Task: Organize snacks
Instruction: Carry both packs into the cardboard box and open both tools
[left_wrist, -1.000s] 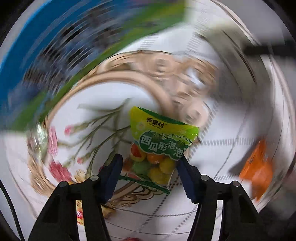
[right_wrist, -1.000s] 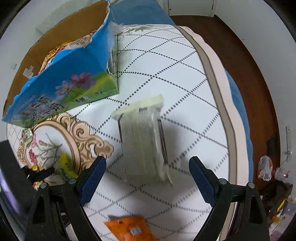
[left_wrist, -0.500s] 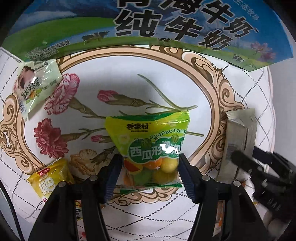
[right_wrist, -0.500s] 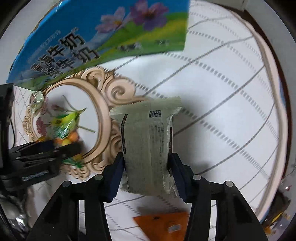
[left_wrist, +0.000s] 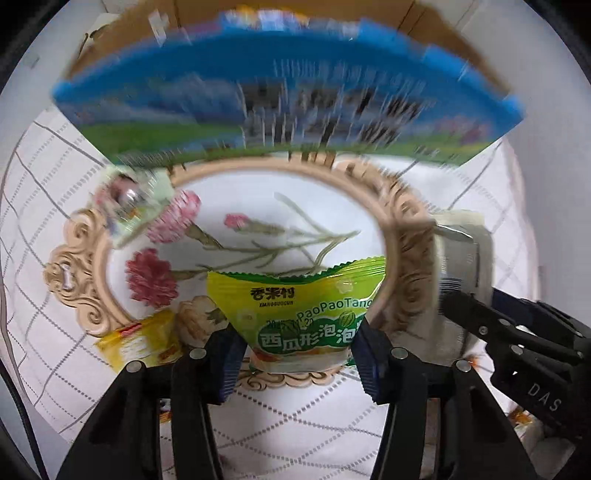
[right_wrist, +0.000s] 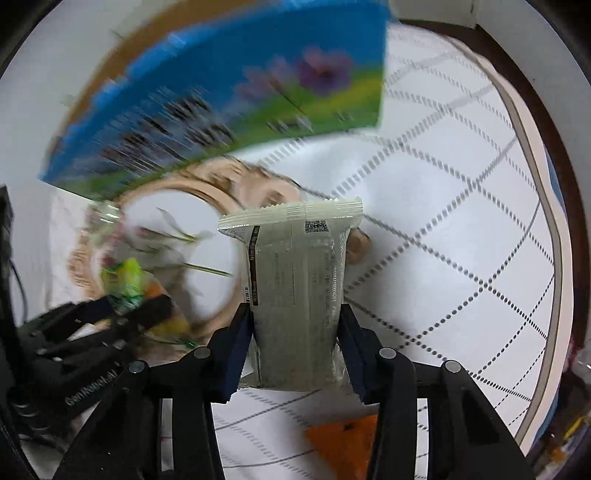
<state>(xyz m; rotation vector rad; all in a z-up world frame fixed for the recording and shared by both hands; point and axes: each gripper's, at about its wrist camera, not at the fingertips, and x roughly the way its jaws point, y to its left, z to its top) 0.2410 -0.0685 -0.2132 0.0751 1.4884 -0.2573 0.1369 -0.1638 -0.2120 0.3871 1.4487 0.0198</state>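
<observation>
Both grippers point down, side by side: the left gripper (left_wrist: 295, 354), jaws just closing, pinches a green packet (left_wrist: 303, 306); the right gripper (right_wrist: 295, 347) clamps a pale packet (right_wrist: 295, 295).

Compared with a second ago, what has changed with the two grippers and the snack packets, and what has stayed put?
The right gripper has closed on the pale grey packet, which lay loose between open jaws before. The left gripper has been closing on the green candy bag, now pinched and lifted off the cloth. The blue milk carton, the yellow packet and the orange packet stay where they were.
</observation>
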